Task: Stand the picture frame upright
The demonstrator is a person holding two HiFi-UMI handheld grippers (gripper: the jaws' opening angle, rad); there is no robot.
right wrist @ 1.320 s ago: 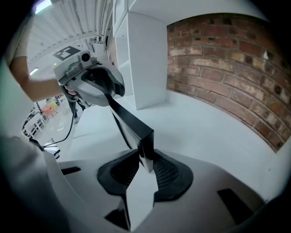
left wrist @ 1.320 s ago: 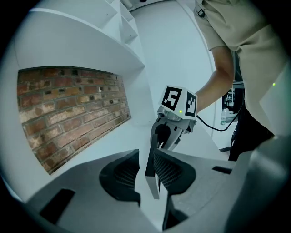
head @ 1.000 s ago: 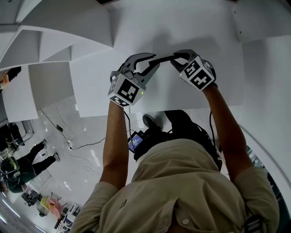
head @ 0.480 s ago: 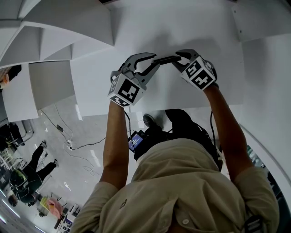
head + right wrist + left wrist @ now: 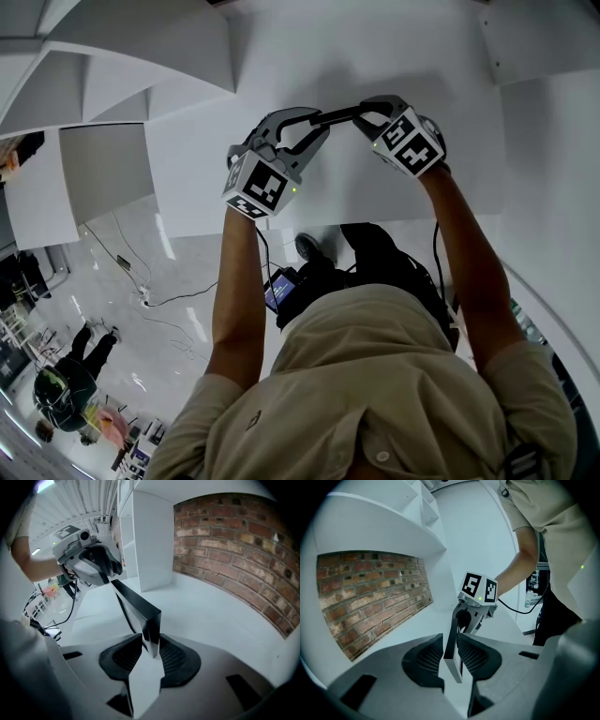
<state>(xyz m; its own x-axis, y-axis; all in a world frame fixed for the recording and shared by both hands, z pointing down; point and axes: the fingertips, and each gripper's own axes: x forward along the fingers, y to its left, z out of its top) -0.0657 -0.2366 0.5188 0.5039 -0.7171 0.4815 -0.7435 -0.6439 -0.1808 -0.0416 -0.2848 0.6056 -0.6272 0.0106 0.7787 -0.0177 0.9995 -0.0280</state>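
The frame (image 5: 339, 116) spans the gap between the two tongs, one end in each, over the white counter (image 5: 394, 56). From the head view it shows only as a thin dark bar, edge-on.

The left tongs (image 5: 451, 644) are clenched on the frame's near end. Both pads press its sides, and the dark edge rises straight up out of the jaws. At the far end of that edge are the right tongs (image 5: 463, 619), with their marker cube above them.

In the right gripper view the frame's dark corner sits between the jaws of the right tongs, which have just been closing, and the pads on either side touch it. From there the frame runs up and away to the left tongs, which hold its other end. A thin dark strut shows below the frame, between the two tongs. Whether the frame's lower edge touches the counter cannot be told.

A brick wall (image 5: 234, 541) stands past the counter, beyond the right tongs and to their right.
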